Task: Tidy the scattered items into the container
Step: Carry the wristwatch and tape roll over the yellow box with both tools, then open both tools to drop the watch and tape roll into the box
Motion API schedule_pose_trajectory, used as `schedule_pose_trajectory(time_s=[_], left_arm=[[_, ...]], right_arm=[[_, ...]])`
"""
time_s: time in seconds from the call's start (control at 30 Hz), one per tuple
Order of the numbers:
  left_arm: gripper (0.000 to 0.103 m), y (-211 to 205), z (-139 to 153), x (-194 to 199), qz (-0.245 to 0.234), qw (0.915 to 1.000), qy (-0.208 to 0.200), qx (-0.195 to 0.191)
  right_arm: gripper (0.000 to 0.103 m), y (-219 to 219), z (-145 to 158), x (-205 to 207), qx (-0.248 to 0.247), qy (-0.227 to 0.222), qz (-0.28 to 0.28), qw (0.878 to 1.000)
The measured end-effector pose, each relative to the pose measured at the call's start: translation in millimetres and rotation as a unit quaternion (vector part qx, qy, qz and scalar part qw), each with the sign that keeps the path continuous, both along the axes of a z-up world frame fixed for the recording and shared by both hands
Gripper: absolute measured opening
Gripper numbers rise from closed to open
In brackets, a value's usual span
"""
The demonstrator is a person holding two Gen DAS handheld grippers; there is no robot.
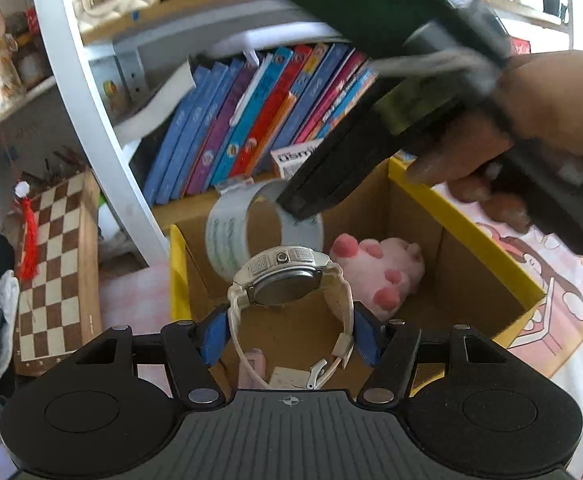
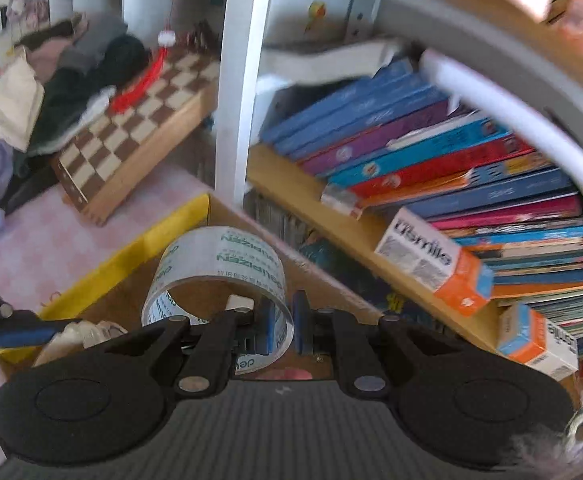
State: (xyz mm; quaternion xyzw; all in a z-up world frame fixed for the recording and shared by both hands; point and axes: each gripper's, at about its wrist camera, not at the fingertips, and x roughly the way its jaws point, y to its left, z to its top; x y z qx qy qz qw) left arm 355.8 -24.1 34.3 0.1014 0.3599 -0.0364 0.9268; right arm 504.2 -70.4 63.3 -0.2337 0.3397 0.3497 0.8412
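Note:
My left gripper point(image 1: 289, 332) is shut on a white wristwatch point(image 1: 287, 280) and holds it by its strap above the open cardboard box with a yellow rim point(image 1: 467, 232). A pink plush toy point(image 1: 383, 268) lies inside the box. My right gripper point(image 2: 282, 326) is shut on the wall of a roll of clear printed tape point(image 2: 219, 276) over the box's far side; the roll also shows in the left wrist view point(image 1: 231, 240). The right gripper's body and the hand holding it cross the top right of the left wrist view.
A shelf of leaning books point(image 1: 259, 120) and small orange-and-white cartons point(image 2: 435, 260) stands right behind the box. A white post point(image 2: 235, 92) rises beside it. A wooden chessboard point(image 1: 55, 268) and a pile of clothes point(image 2: 71, 76) lie to the left on pink bedding.

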Motion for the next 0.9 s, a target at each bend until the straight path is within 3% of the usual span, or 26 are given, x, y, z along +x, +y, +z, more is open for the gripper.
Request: schedule_pose_trajectory(time_s=[0.27, 0.4, 0.6, 0.67, 0.73, 0.8, 0.9], left_arm=[[0.063, -1, -23, 12, -0.006, 0.9984, 0.055, -0.011], [0.064, 8, -27, 17, 0.001, 0.9961, 0.074, -0.048], [0.064, 15, -29, 21, -0.003, 0.9943, 0.085, -0.065], [0.065, 15, -30, 21, -0.002, 0.9939, 0.087, -0.067], [0.068, 15, -30, 19, 0.002, 0.9943, 0.086, -0.064], [0.069, 12, -29, 18, 0.001, 0.9952, 0.083, -0.053], [0.075, 6, -22, 17, -0.01, 0.9974, 0.066, -0.028]], right_arm=[[0.009, 25, -47, 6, -0.068, 0.011, 0.002, 0.998], [0.009, 25, -58, 11, -0.071, 0.031, -0.013, 0.997], [0.01, 19, -61, 17, -0.061, 0.055, -0.024, 0.996], [0.019, 16, -61, 18, -0.057, 0.062, -0.027, 0.996], [0.044, 12, -55, 18, -0.043, 0.07, -0.026, 0.996], [0.061, 5, -41, 13, -0.024, 0.056, -0.017, 0.998], [0.063, -7, -26, 6, -0.014, 0.043, -0.014, 0.999]])
